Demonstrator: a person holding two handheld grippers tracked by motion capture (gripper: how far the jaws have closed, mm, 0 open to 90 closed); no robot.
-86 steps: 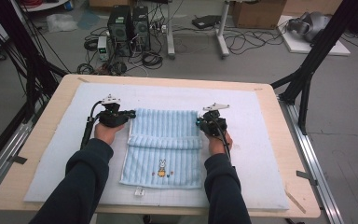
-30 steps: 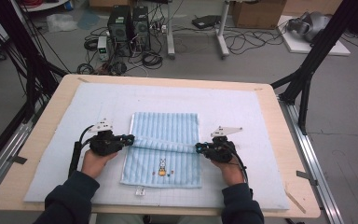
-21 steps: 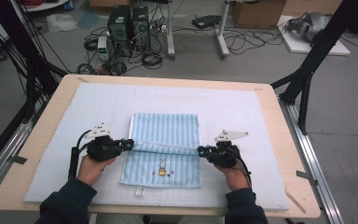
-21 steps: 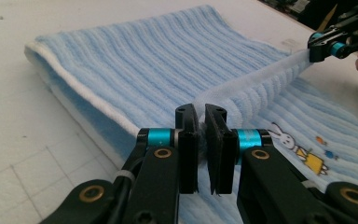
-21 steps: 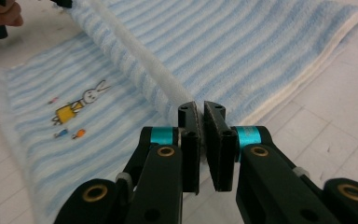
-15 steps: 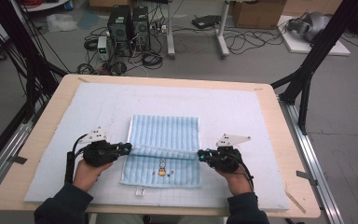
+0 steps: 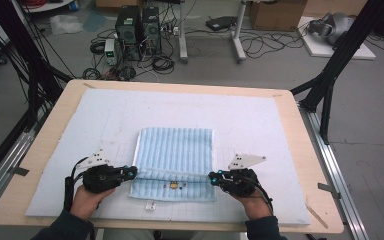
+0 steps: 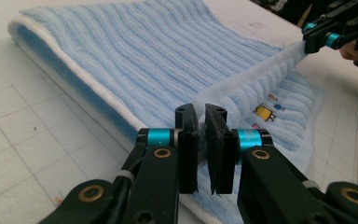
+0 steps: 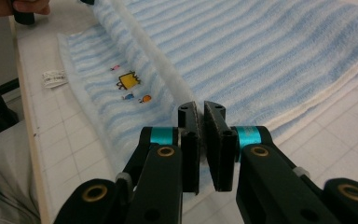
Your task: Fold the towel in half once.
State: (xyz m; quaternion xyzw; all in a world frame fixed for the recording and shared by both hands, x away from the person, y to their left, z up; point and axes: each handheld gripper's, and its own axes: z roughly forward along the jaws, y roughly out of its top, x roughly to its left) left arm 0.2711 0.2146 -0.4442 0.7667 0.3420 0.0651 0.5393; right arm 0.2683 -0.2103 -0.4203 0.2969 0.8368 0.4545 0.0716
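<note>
A light blue striped towel [image 7: 175,147] lies on the white mat, partly folded over itself. My left gripper [image 7: 134,172] is shut on the left end of the folded-over edge, and my right gripper [image 7: 211,176] is shut on its right end. That edge stretches taut between them, just above the towel's near part. In the left gripper view my jaws [image 8: 201,116] pinch the towel [image 8: 144,51]. Farther off, the other gripper [image 8: 314,39] holds the same edge. In the right gripper view my jaws [image 9: 200,112] clamp the towel [image 9: 261,51]. A small yellow embroidered figure [image 9: 129,80] shows on the lower layer.
The white gridded mat [image 7: 260,125] covers a wooden table [image 7: 45,150]. A small white label [image 7: 150,205] sticks out at the towel's near edge. Beyond the table stand computer towers [image 7: 135,25], cables and black frame legs [image 7: 330,75].
Both grippers have drawn the towel's held edge toward the person, from mid-table to near the front edge. The folded-over layer now covers more of the towel. Both grips stayed closed.
</note>
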